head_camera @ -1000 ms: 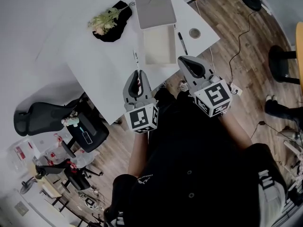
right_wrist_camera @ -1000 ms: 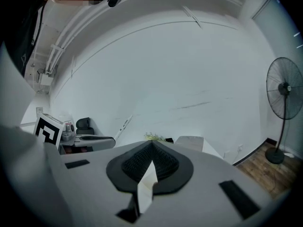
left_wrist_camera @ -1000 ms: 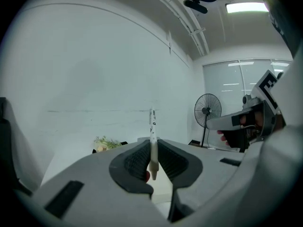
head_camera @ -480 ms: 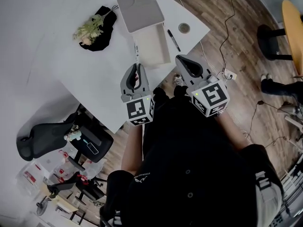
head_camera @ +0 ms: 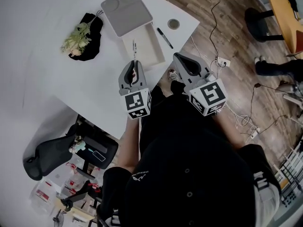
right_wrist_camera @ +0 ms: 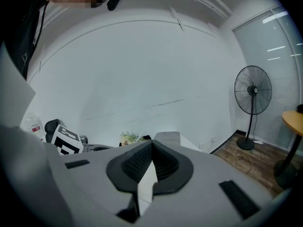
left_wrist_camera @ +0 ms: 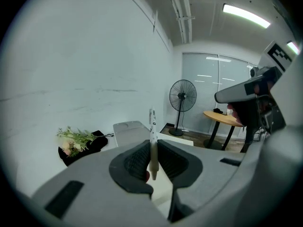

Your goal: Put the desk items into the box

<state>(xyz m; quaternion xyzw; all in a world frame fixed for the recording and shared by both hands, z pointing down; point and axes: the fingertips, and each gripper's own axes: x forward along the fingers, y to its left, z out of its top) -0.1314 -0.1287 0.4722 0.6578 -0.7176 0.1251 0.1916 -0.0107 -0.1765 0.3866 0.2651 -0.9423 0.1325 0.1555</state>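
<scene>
The open white box [head_camera: 147, 42] lies on the white table [head_camera: 90, 84], its grey lid [head_camera: 126, 4] just beyond it. My left gripper [head_camera: 134, 66] is shut on a white pen [head_camera: 134, 47] that sticks out toward the box's left wall. In the left gripper view the white pen [left_wrist_camera: 152, 134] stands upright between the jaws of the left gripper [left_wrist_camera: 152, 161]. A black pen [head_camera: 164, 31] and a small round item [head_camera: 173, 23] lie to the right of the box. My right gripper [head_camera: 183, 61] is shut on nothing, near the table's edge; the right gripper [right_wrist_camera: 151, 157] shows its pads pressed together.
A bunch of flowers on black cloth [head_camera: 78, 37] lies at the table's left. A black office chair [head_camera: 71, 148] stands below the table's left edge. Cables and a power strip [head_camera: 222, 60] run over the wooden floor. A standing fan [left_wrist_camera: 182, 96] and a round wooden table [left_wrist_camera: 222, 118] are farther off.
The head view has swung, so the table and box sit higher and further left. The left gripper has kept the white pen, which now reaches over the box's left wall. The right gripper has stayed shut.
</scene>
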